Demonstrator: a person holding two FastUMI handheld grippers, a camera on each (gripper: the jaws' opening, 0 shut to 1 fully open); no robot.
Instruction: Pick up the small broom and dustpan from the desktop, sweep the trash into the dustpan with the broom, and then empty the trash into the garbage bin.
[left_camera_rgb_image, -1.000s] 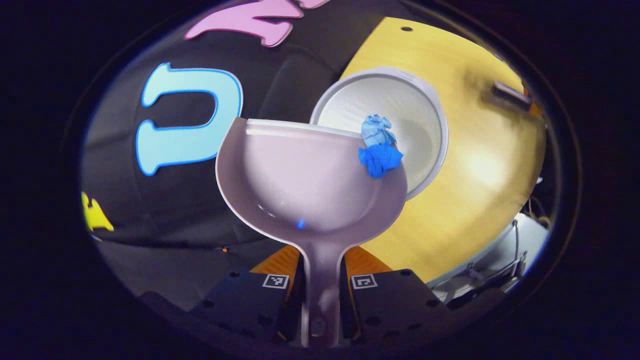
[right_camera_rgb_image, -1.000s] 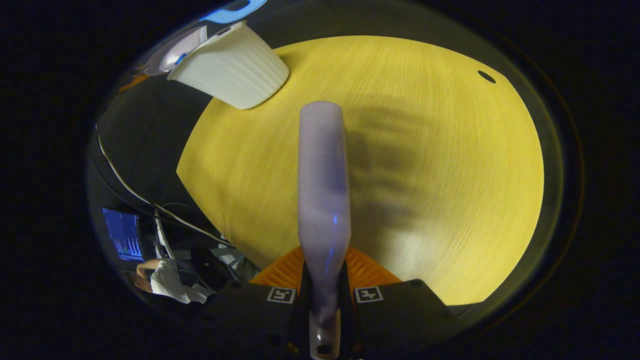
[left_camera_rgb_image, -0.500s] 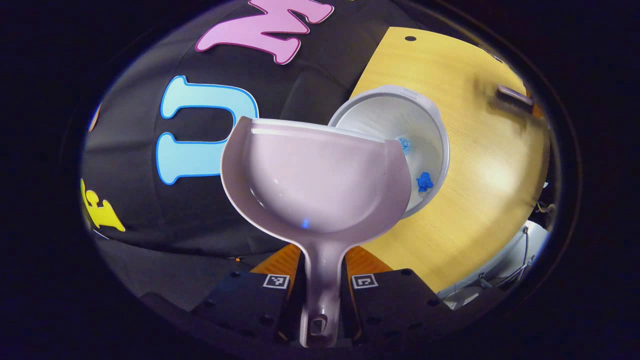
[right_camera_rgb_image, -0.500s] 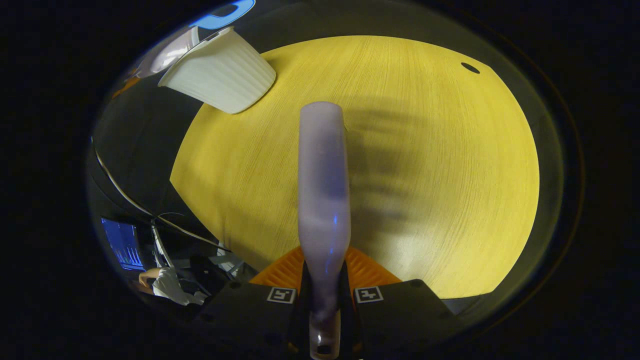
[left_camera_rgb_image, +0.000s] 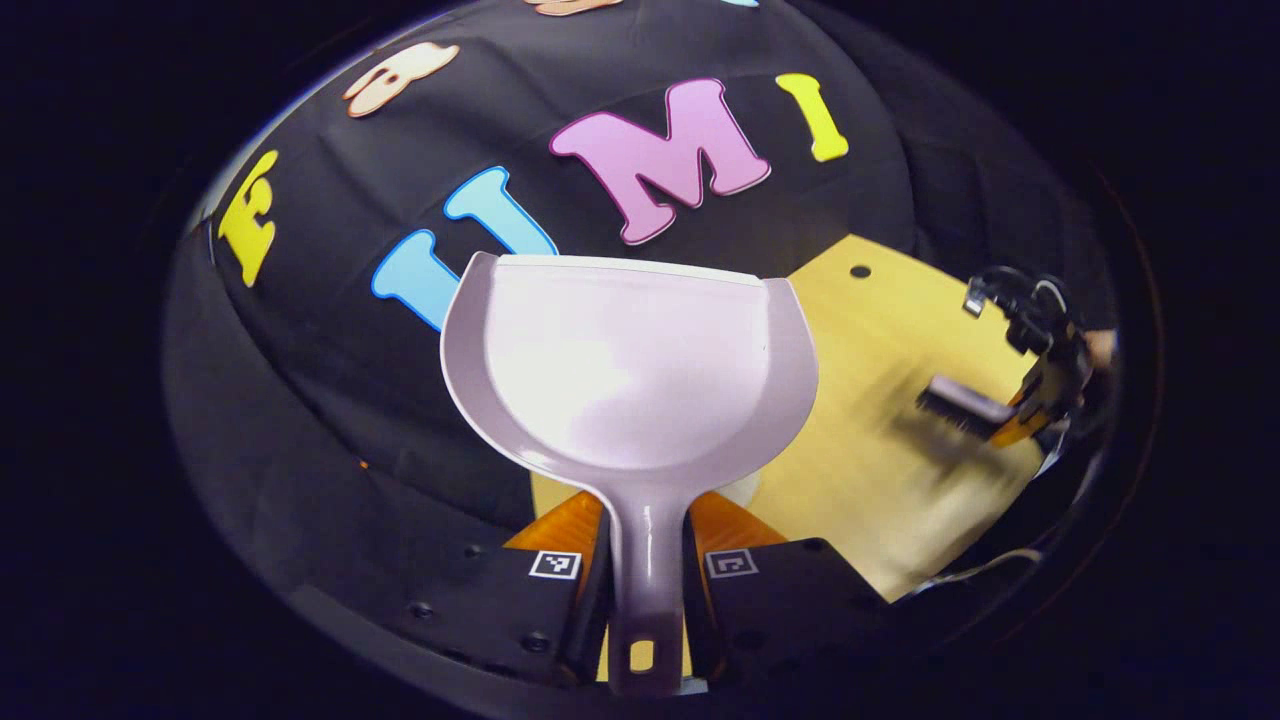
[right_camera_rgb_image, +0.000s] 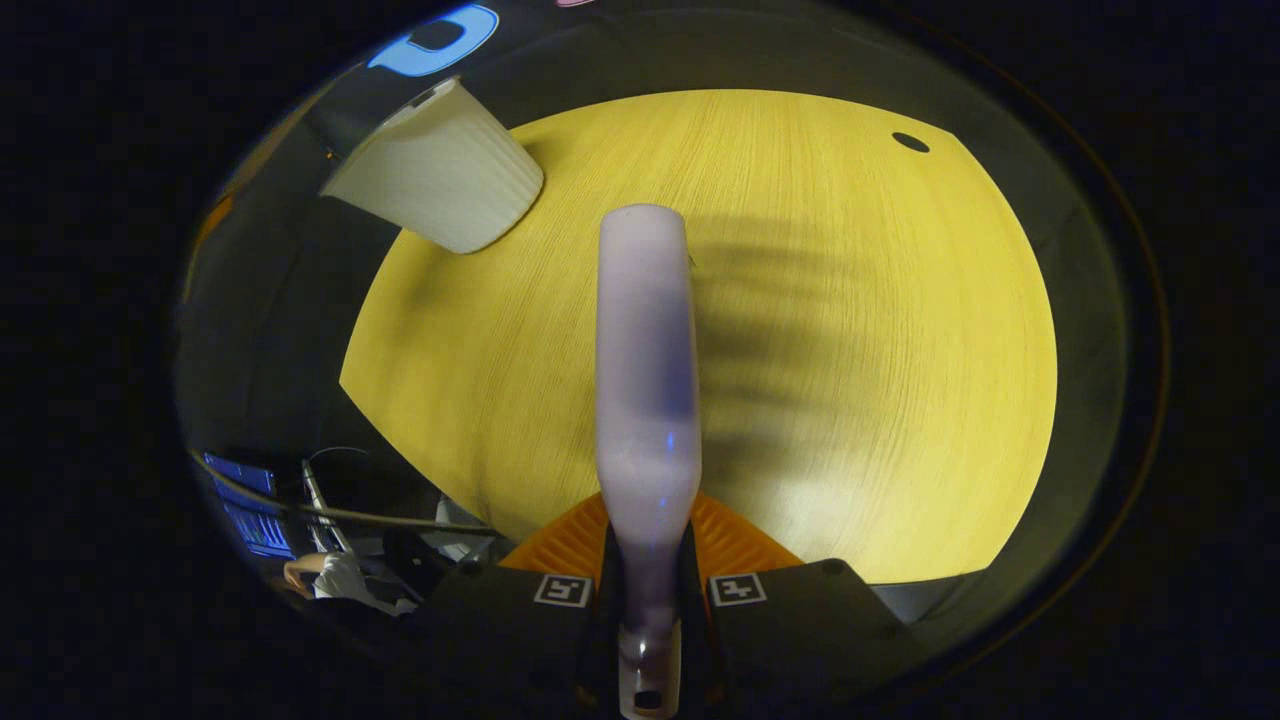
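While the left gripper (left_camera_rgb_image: 640, 590) is pinching the dustpan (left_camera_rgb_image: 625, 370) by its thin handle, the pan is sitting empty above the surface (left_camera_rgb_image: 880, 480). It's looking like light, stiff plastic, so low on the handle is the spot. Over right, the right gripper (right_camera_rgb_image: 650, 600) is clamping the broom (right_camera_rgb_image: 645, 370), with the garbage bin (right_camera_rgb_image: 440, 175) far left.

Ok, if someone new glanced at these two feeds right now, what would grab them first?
The pale dustpan, bare inside, looms mid-frame in the left gripper view, its handle clamped in the left gripper. In the right gripper view the broom juts up from the right gripper over the yellow desktop, the white garbage bin at upper left.
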